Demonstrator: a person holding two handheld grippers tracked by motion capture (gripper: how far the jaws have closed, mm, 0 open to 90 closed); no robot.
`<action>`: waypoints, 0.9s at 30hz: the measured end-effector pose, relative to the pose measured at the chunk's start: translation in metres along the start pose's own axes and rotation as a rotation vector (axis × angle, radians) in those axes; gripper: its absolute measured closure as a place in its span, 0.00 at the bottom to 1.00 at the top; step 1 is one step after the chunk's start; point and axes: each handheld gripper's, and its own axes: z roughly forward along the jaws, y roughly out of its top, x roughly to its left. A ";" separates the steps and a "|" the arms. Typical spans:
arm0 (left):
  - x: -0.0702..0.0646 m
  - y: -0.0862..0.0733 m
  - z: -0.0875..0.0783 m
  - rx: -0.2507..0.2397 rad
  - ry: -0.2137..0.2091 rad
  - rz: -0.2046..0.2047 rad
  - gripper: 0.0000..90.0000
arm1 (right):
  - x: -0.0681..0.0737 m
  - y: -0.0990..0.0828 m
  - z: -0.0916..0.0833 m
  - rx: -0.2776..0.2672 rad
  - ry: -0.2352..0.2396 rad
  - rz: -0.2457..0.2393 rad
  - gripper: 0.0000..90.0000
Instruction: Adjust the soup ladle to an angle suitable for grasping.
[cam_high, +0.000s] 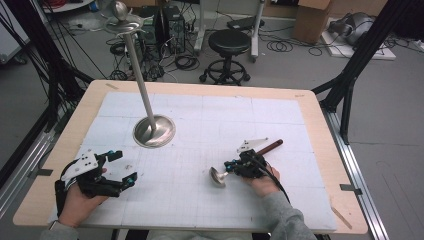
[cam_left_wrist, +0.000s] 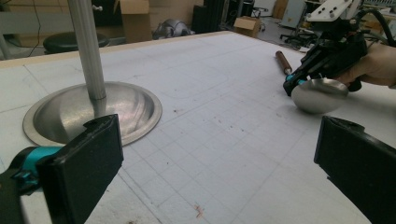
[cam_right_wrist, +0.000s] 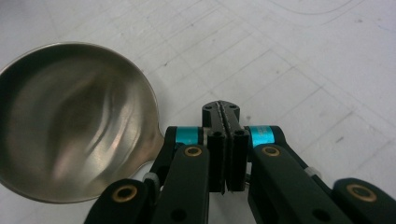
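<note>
Shiny steel ladle with dark wooden handle (cam_high: 218, 176) lies on white gridded worktop (cam_high: 210, 125), about 5 o'clock from centre, bowl resting on the surface.

My right tool (cam_right_wrist: 225, 122): jaws pressed together, ladle's neck passes right under them; I cannot tell if neck is really clamped.

My left tool (cam_high: 122, 167): jaws wide apart, holding nothing, at 8 o'clock.

Tall metal stand with round dished base (cam_high: 153, 131) at 11 o'clock, well apart from ladle.

My judgement: ladle rigid, smooth, slippery, bowl-heavy. Better take neck or wooden handle, not bowl.

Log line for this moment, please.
left gripper: open, empty | right gripper: shut on ladle | stand: untouched
</note>
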 end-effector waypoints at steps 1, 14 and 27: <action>0.000 0.000 0.000 -0.001 0.000 -0.001 0.02 | 0.000 -0.001 -0.001 0.000 0.002 0.000 1.00; -0.001 0.000 0.001 0.001 -0.001 0.002 0.02 | 0.000 -0.016 -0.019 0.030 0.043 -0.036 1.00; -0.001 0.000 0.000 -0.005 0.004 0.002 0.02 | 0.001 -0.018 -0.021 0.029 0.036 -0.041 1.00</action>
